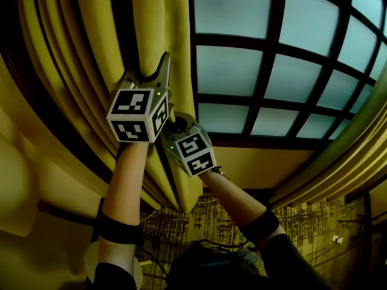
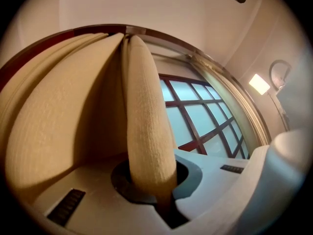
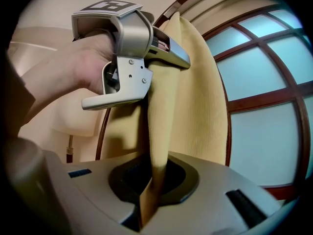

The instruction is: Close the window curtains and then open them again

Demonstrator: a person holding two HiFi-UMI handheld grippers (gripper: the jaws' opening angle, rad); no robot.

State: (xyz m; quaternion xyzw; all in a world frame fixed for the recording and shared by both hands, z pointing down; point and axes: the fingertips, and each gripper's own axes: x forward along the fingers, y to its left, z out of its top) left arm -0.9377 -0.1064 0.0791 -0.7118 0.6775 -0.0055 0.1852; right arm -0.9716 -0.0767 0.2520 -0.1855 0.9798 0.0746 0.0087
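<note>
A yellow curtain (image 1: 151,29) hangs gathered at the left of a window (image 1: 242,71) with dark bars and frosted panes. Both grippers hold its inner edge, the left gripper (image 1: 158,71) just above the right gripper (image 1: 176,124). In the left gripper view a rounded curtain fold (image 2: 146,131) runs down into the jaws, and the left gripper (image 2: 164,199) is shut on it. In the right gripper view a thin curtain fold (image 3: 161,131) is pinched in the right gripper (image 3: 149,199). The left gripper (image 3: 182,60) shows there above, clamped on the same edge.
A second yellow curtain (image 1: 338,156) hangs gathered at the window's right side. A patterned carpet (image 1: 302,222) with loose cables lies below, and a small white object (image 1: 337,238) rests on it. A lit wall lamp (image 2: 259,83) is at the right.
</note>
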